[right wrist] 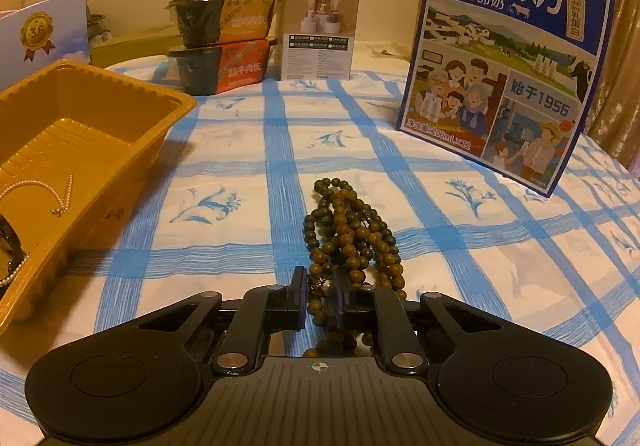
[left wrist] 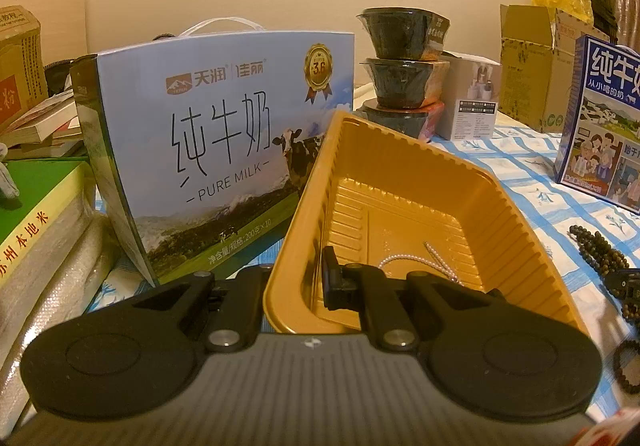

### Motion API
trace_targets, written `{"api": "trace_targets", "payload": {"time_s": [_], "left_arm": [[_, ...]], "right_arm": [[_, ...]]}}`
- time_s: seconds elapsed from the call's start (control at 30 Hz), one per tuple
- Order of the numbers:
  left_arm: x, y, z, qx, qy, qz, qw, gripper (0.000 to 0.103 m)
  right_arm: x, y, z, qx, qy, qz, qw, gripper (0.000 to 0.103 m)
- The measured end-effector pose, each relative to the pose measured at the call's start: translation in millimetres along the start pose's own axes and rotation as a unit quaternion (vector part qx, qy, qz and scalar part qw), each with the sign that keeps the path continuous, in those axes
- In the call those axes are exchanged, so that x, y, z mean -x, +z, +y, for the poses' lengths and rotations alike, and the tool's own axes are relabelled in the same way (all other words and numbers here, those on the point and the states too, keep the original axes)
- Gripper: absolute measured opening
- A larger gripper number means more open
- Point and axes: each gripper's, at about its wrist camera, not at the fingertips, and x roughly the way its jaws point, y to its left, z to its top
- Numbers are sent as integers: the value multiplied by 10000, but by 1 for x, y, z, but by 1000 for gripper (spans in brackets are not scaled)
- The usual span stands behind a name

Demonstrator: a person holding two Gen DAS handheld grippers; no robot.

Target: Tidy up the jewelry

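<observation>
A gold plastic tray [left wrist: 400,181] is tilted up; my left gripper [left wrist: 298,282] is shut on its near-left wall, one finger [left wrist: 332,282] inside, the other hidden outside. A thin pearl necklace [left wrist: 438,264] lies in the tray, also seen in the right wrist view [right wrist: 60,193] inside the tray [right wrist: 120,85]. A pile of brown wooden beads [right wrist: 352,234] lies on the blue-checked cloth [right wrist: 248,149]. My right gripper [right wrist: 322,300] has its jaws narrowly around the near end of the beads. The beads also show at the right edge of the left wrist view [left wrist: 600,254].
A light-blue milk carton [left wrist: 224,149] stands behind the tray. Stacked black food bowls [right wrist: 220,17] and a small white box [right wrist: 320,33] stand at the back. A dark-blue milk box [right wrist: 504,65] stands at right. Books [left wrist: 36,213] pile at left.
</observation>
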Motion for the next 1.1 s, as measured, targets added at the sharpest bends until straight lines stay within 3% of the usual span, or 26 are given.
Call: {"api": "trace_targets", "payload": {"time_s": [0.7, 0.93, 1.1], "left_arm": [[0, 1, 1, 3, -17, -10, 10000, 10], [0, 2, 1, 8, -22, -12, 10000, 10], [0, 2, 0, 17, -30, -24, 10000, 10]], "right_arm": [[15, 4, -1, -109, 113, -173, 9997, 13], [48, 18, 15, -219, 651, -568, 9960, 13], [60, 36, 42, -397, 1517, -724, 9850, 13]]}}
